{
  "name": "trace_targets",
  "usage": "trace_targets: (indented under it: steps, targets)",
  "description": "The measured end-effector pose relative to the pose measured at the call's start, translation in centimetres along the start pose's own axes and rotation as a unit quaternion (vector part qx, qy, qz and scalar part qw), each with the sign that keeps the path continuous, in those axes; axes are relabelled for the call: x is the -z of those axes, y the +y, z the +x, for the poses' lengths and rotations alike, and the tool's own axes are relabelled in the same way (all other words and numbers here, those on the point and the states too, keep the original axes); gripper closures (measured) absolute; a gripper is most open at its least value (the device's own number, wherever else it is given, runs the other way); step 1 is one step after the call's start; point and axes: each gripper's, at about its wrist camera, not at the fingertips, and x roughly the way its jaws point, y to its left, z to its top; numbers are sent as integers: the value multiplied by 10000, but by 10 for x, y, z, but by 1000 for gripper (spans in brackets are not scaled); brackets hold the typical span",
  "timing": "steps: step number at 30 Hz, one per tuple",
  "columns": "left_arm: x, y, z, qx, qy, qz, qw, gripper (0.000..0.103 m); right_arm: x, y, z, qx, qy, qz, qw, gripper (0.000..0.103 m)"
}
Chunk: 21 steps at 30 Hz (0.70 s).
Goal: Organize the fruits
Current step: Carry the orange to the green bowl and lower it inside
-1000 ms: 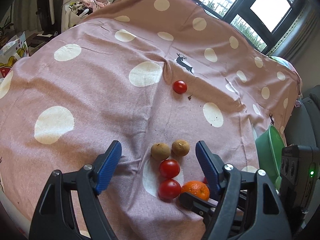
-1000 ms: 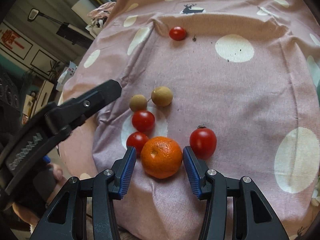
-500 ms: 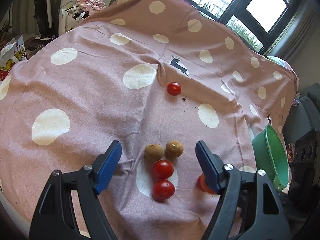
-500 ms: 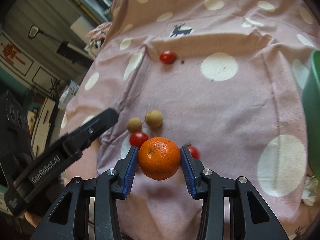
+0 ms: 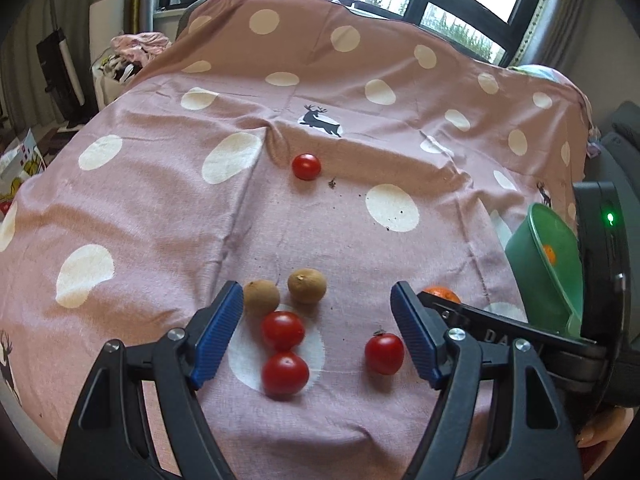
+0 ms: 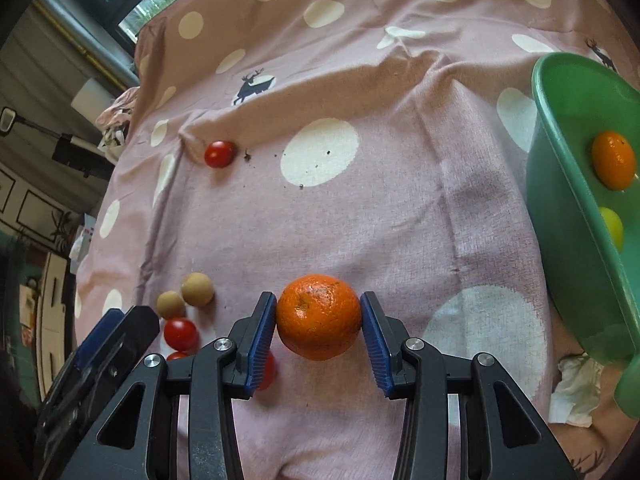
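So a second ago the mandarin (image 6: 319, 316) was sitting on the pink dotted cloth (image 5: 160, 208) with the right gripper (image 6: 319, 330) loosely around it. Now the blue pads are clamped on both its sides and it's lifted clear of the cloth, closer to the green bowl (image 6: 560, 200) at the right, which has come into view and holds another orange fruit (image 6: 613, 160) plus a yellow one (image 6: 612, 224).

Over on the left, the left gripper (image 5: 316, 338) is empty, its jaws easing closed above the two brown fruits (image 5: 262, 298) and the tomato pair (image 5: 282, 330). The spot where the mandarin sat is bare now, leaving the stemmed tomato (image 5: 383, 353) alone. Far tomato (image 5: 306, 166) hasn't budged.
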Motion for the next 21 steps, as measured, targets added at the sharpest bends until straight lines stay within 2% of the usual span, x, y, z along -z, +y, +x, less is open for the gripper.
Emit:
trace_targets:
  steps: [5,9,13,21]
  targets:
    - [3,-8,4,-17,40,206,9998,30,1,-8,-7,-68,-3,130,9999,58]
    - [6,-19,4,56,54,354,9993,30,0,-13,-21,-134,-252,146,9995,58]
    - [10,-31,7,354,168,446,9982,30,-2,-19,-33,-335,-471,247,9980,58]
    - [17,-53,22,805,517,534,9940,33,-4,-24,-27,-579,-342,447,9967,58]
